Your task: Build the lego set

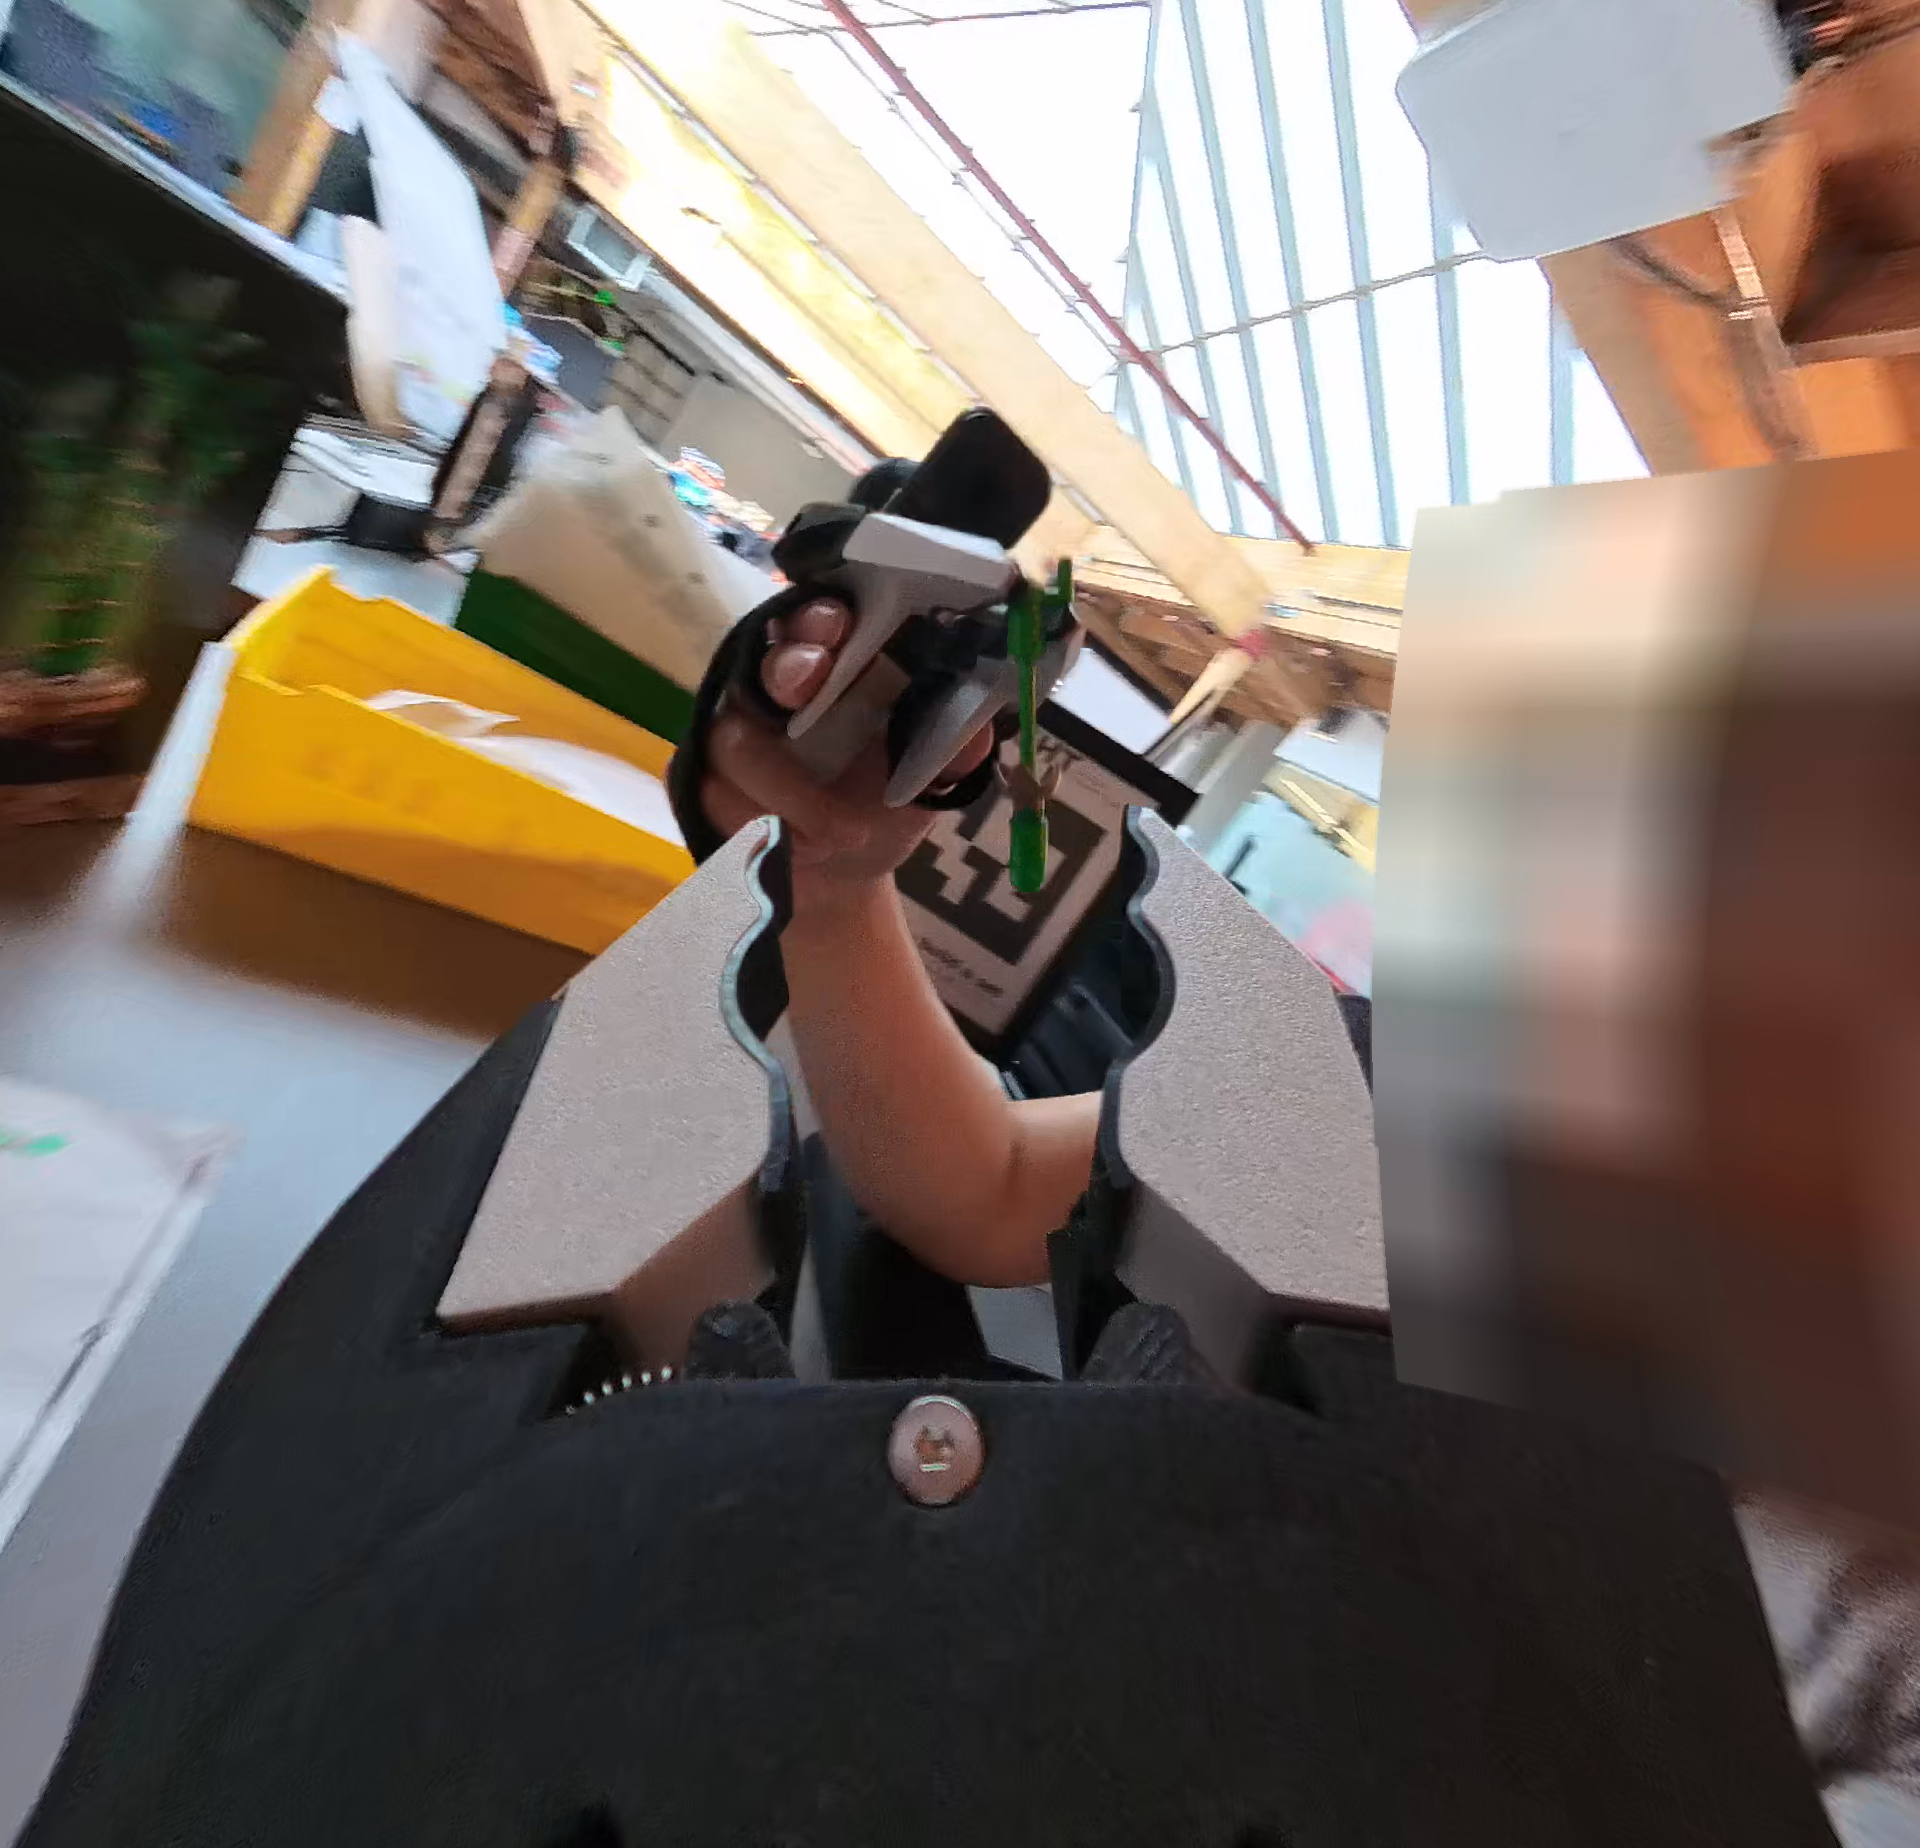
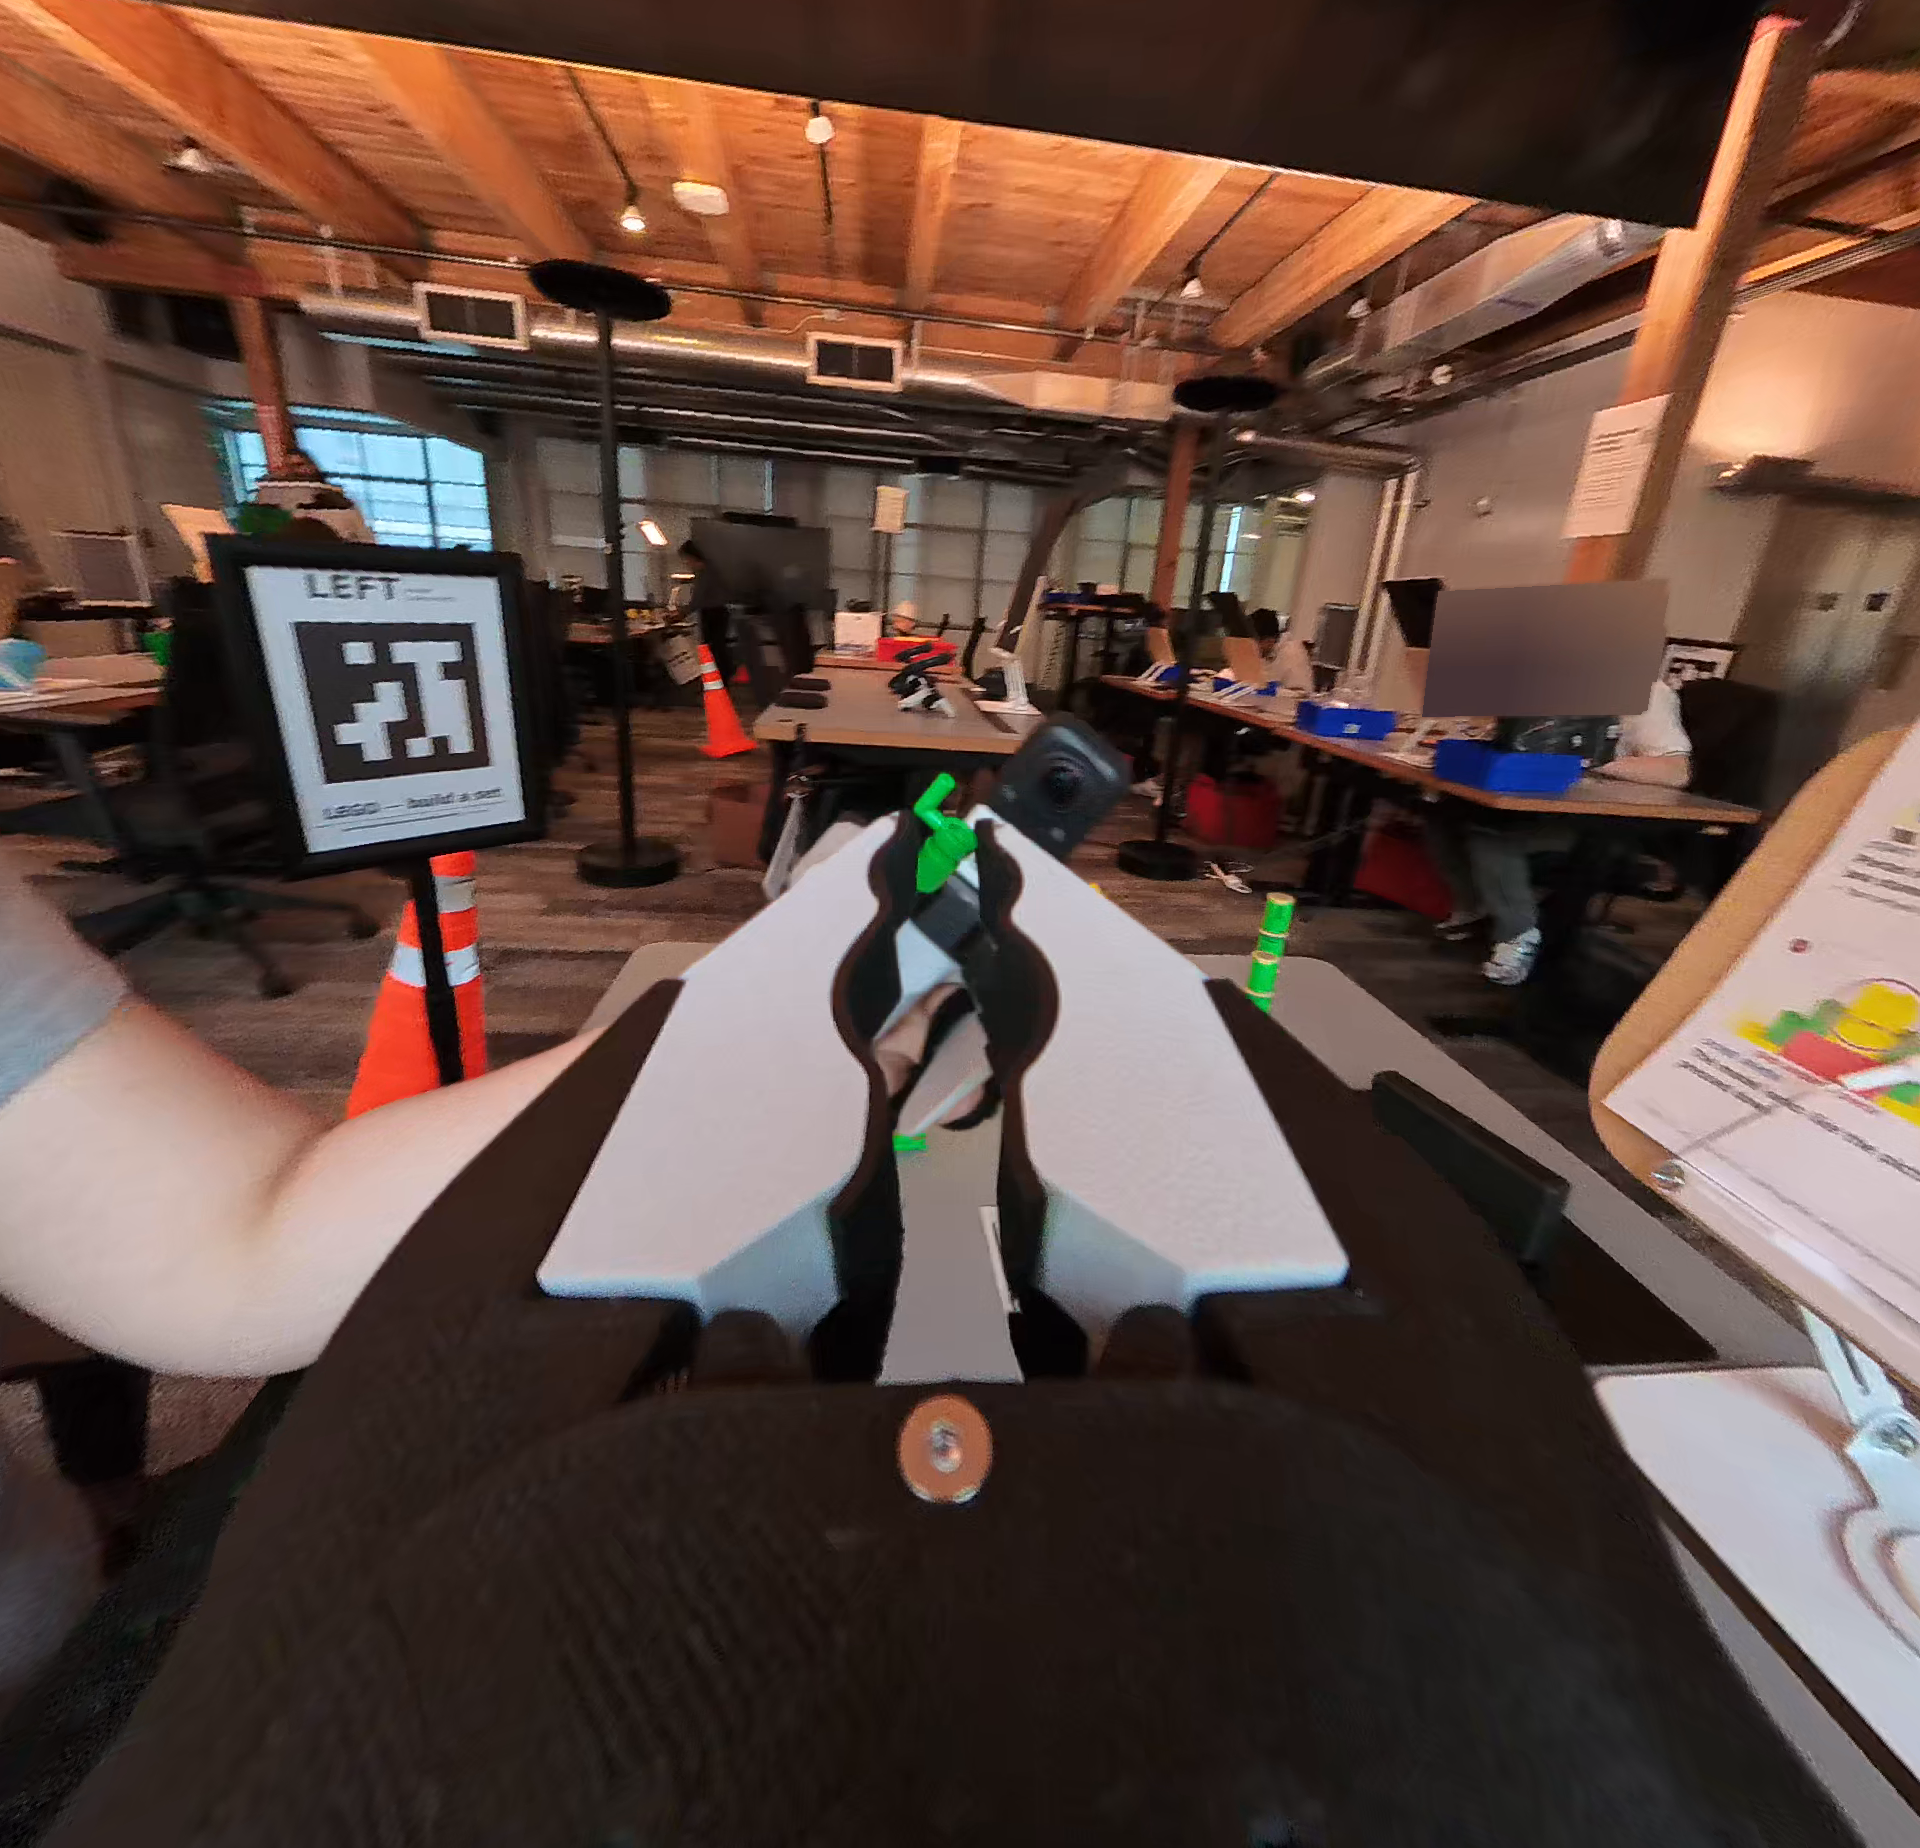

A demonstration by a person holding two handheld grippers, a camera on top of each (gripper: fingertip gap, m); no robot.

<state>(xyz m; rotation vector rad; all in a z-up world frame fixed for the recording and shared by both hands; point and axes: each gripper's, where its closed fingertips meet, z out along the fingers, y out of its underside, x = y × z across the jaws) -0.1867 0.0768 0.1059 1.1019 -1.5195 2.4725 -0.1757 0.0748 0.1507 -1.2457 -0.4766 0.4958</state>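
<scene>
Two grippers face each other in mid-air, and little of the lego set looks built so far. At the left of the left wrist view a yellow plastic bin (image 1: 416, 770) sits on the brown tabletop (image 1: 343, 925), holding what seems to be white paper; no bricks show in it. Moving to the centre of that view, the left gripper (image 1: 951, 884) stands wide apart with nothing between its grey fingers (image 1: 665, 1071), aimed up at the right gripper (image 1: 1023, 645), which a hand (image 1: 821, 749) holds aloft. Pinched at that gripper's tip is the task's piece, a thin bright green plastic stem with a forked top and a small knob at its lower end (image 1: 1029, 738), hanging in front of a black-and-white square marker card (image 1: 1008, 894). In the right wrist view, a similar framed marker sign (image 2: 390, 697) stands at the left, with an orange traffic cone (image 2: 421, 977) below it. At centre the right gripper's jaws are nearly closed, nipping the green stem at their far tip, only its upper end showing. Right of centre, a short lime-green stack of round pieces with a yellow top (image 2: 1270, 951) stands upright on the grey table edge (image 2: 1340, 998), apparently the only assembled portion. At the far right an instruction sheet on a wooden clipboard (image 2: 1787, 1092) pictures a fuller, multicoloured model, so I judge most of the build remains.
</scene>
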